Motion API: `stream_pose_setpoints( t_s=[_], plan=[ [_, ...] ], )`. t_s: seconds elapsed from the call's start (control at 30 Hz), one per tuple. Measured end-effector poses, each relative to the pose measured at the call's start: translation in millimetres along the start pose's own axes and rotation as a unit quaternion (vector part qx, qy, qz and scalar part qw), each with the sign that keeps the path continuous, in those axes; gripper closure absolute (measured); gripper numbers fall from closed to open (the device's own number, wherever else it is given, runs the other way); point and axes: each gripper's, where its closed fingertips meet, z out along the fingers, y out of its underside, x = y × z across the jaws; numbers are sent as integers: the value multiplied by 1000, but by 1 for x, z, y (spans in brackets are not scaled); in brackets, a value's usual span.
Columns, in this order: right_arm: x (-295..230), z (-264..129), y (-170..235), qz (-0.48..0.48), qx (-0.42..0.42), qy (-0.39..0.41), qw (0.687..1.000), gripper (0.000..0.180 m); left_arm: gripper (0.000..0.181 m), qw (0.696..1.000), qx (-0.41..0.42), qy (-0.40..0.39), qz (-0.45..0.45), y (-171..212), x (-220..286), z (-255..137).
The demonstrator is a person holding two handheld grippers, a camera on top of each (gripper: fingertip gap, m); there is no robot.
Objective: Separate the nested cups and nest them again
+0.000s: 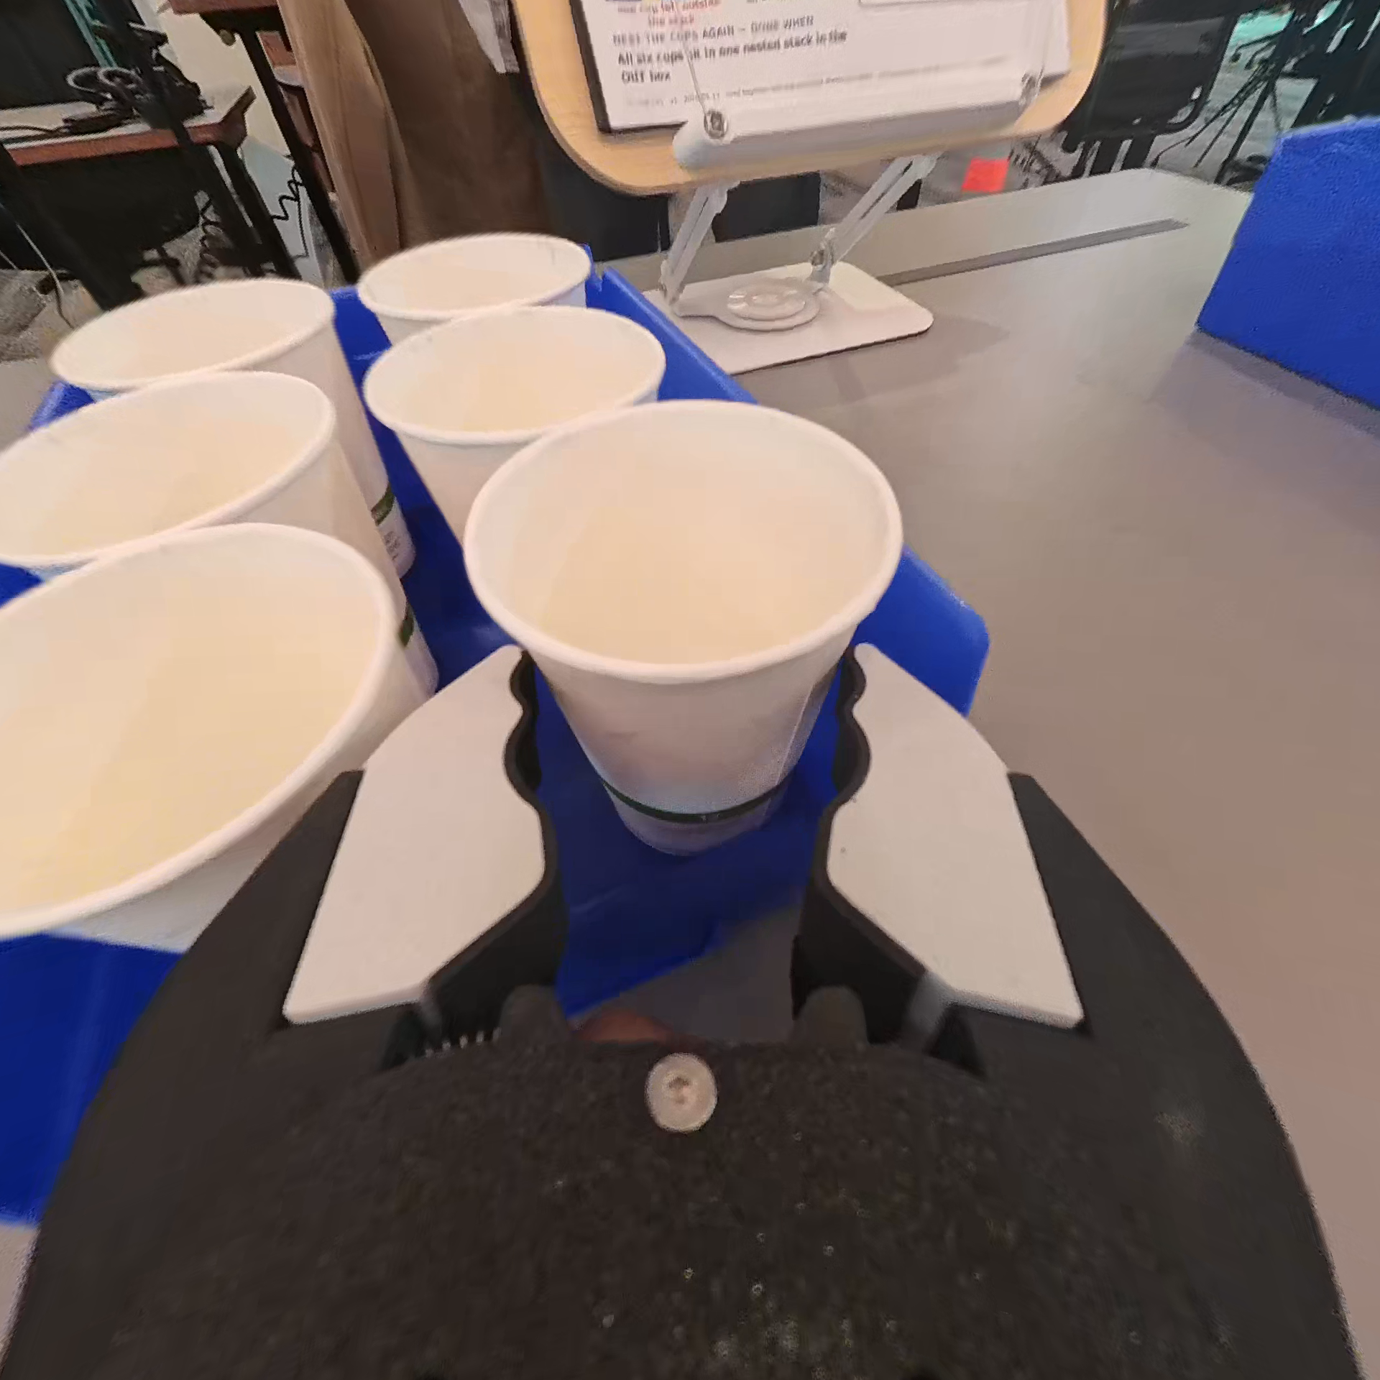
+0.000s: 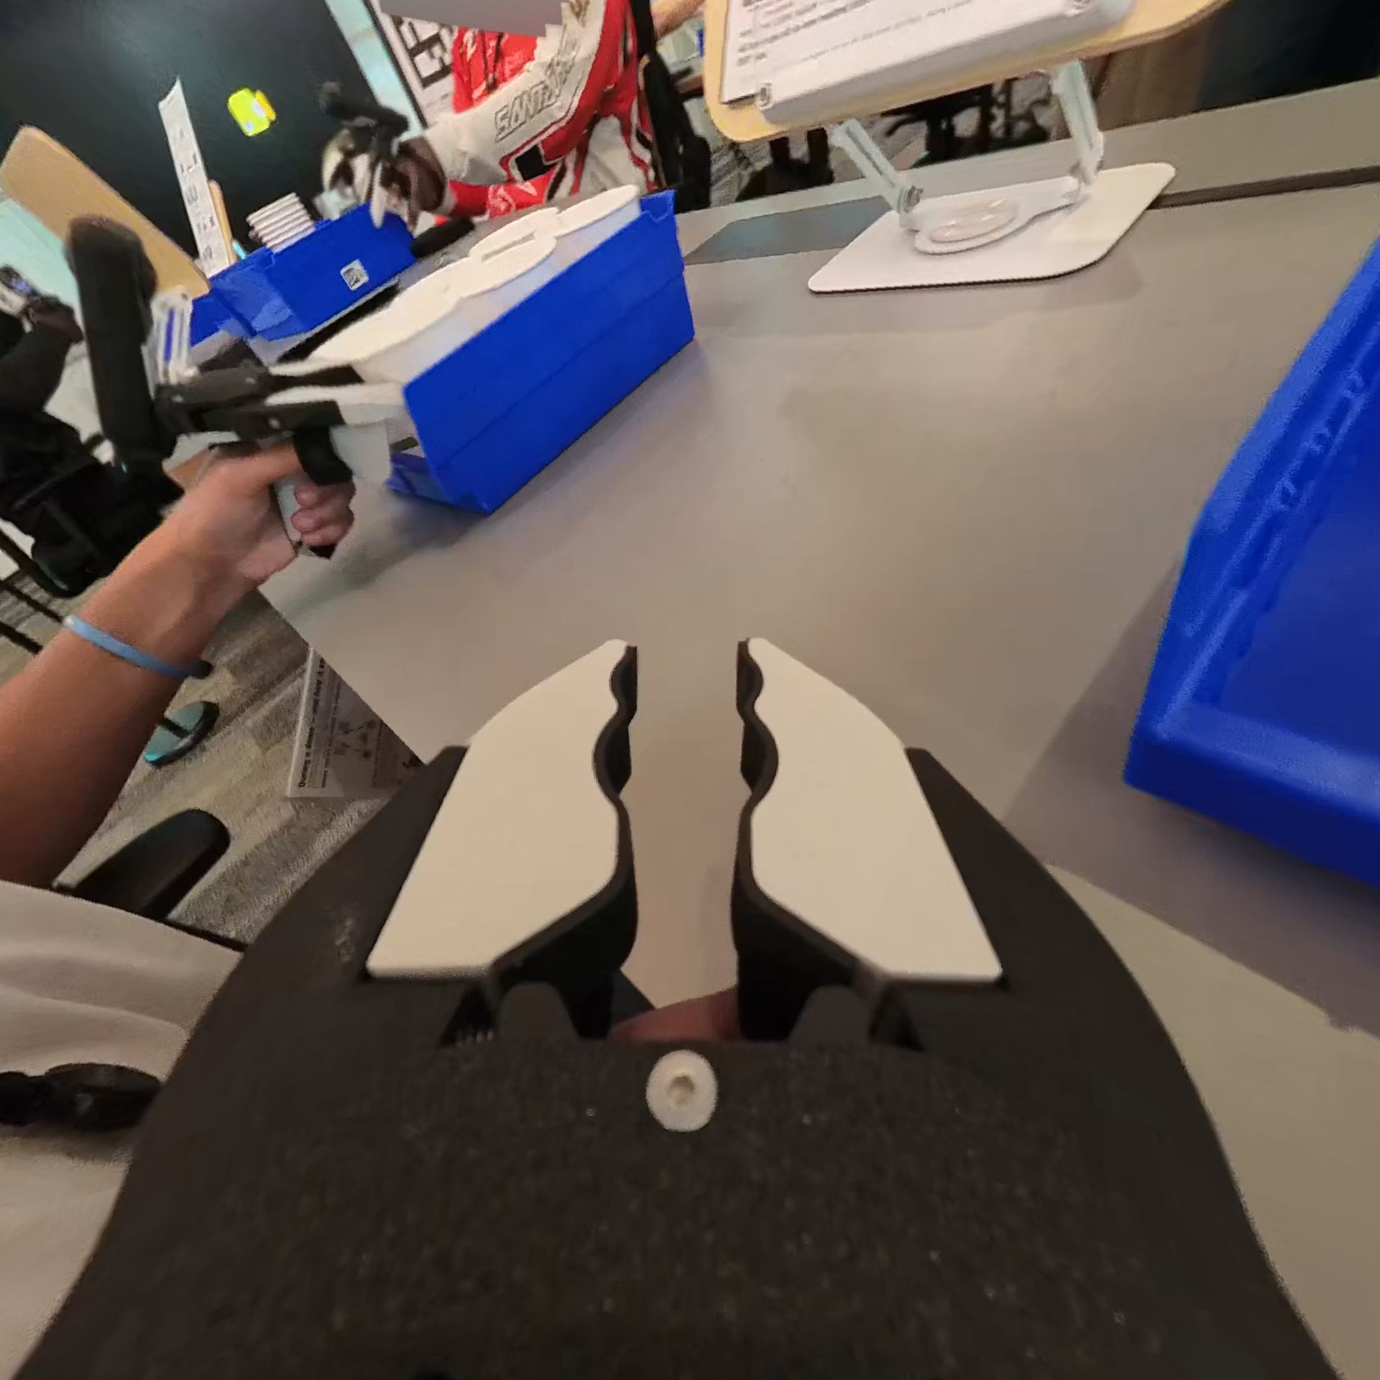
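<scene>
Several white paper cups stand apart and upright in a blue bin (image 1: pixel 926 620). My left gripper (image 1: pixel 683 664) is shut on the nearest cup (image 1: pixel 683 538), its fingers touching both sides just under the rim. The cup's base is at the bin floor. Other cups stand to the left (image 1: pixel 187 709) and behind it (image 1: pixel 508 373). In the right wrist view the same bin (image 2: pixel 552 373) sits at the left with the left gripper (image 2: pixel 351 396) at its near end. My right gripper (image 2: pixel 687 657) is open and empty over the grey table (image 2: pixel 896 463).
A second blue bin (image 2: pixel 1284 672) stands at the right, also in the left wrist view (image 1: pixel 1299 261). A white stand (image 1: pixel 791 314) holding a sheet is at the table's back. A person in red and white (image 2: pixel 552 112) works at a farther table.
</scene>
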Motion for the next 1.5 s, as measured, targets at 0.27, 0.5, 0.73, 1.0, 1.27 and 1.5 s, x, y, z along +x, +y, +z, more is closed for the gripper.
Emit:
stream_pose_setpoints(
  t_s=[0.27,0.5,0.73,1.0,1.27,1.5],
  plan=[
    [-13,13,-27,-163,-55,-72,983,139,106,993,34,103,44,-65,9,-72],
    [-61,54,-97,-264,-53,-214,939,112,106,938,24,316,142,-106,115,-60],
    [-76,89,-106,-362,-117,-262,887,90,106,871,-32,445,204,-104,195,-21],
    [-73,100,-90,-364,-152,-288,873,90,105,831,-86,482,263,-84,234,-6],
    [-43,82,-110,-344,-107,-233,903,94,109,918,19,365,156,-99,211,-16],
    [137,1,-217,-228,0,167,959,94,111,997,56,25,39,-49,141,-22]
  ],
)
